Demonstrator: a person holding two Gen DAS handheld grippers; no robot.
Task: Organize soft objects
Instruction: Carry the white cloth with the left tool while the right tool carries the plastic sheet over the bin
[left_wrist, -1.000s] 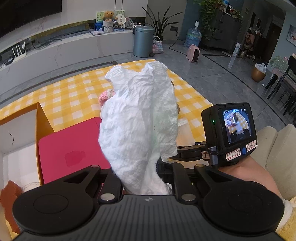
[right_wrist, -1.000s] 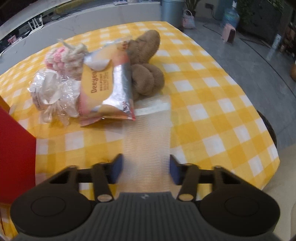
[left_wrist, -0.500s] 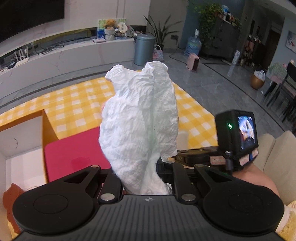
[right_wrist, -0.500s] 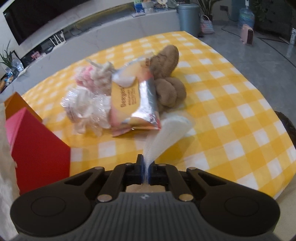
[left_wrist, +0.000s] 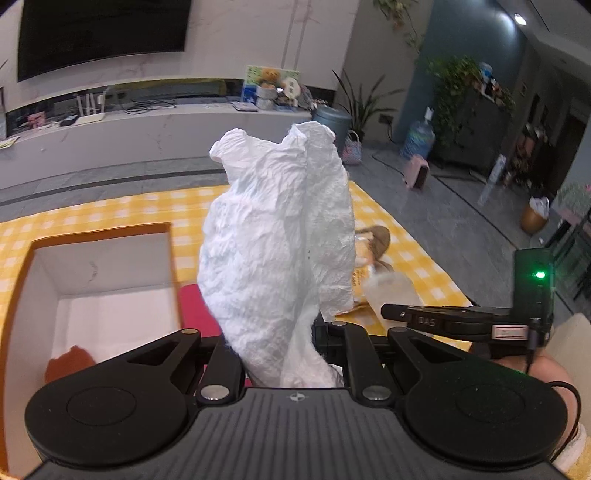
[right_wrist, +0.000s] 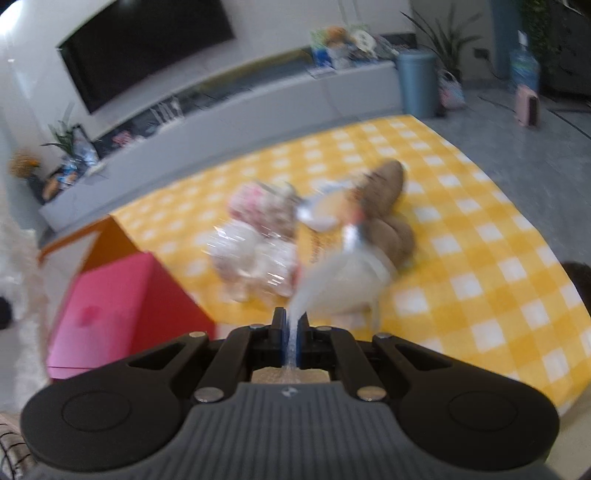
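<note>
- Crumpled white tissue (left_wrist: 277, 240) stood up between the fingers of the left gripper (left_wrist: 277, 354), which were clamped on its lower end; the sheet rose toward 12 o'clock in the left wrist view.
- Behind it, at 9 o'clock, an open orange box (left_wrist: 99, 236) with a white interior sat on the yellow checked tablecloth (left_wrist: 110, 210), with a small brown object (left_wrist: 68, 363) in its near corner.
- A red box (right_wrist: 122, 295) lay just beside the orange one, at 9 o'clock in the right wrist view.
- The right gripper (right_wrist: 291, 332) was pressed together on a thin translucent plastic bag (right_wrist: 340, 284), which trailed toward 1 o'clock, lifted off the cloth.
- Beyond the bag, near 12 o'clock, a blurred pile rested on the tablecloth: a brown plush toy (right_wrist: 388, 184), a foil snack packet (right_wrist: 325, 214), a pink knitted item (right_wrist: 255, 199) and a clear wrapped bundle (right_wrist: 247, 251), all touching.
- Motion blur hid finer detail in the pile.
</note>
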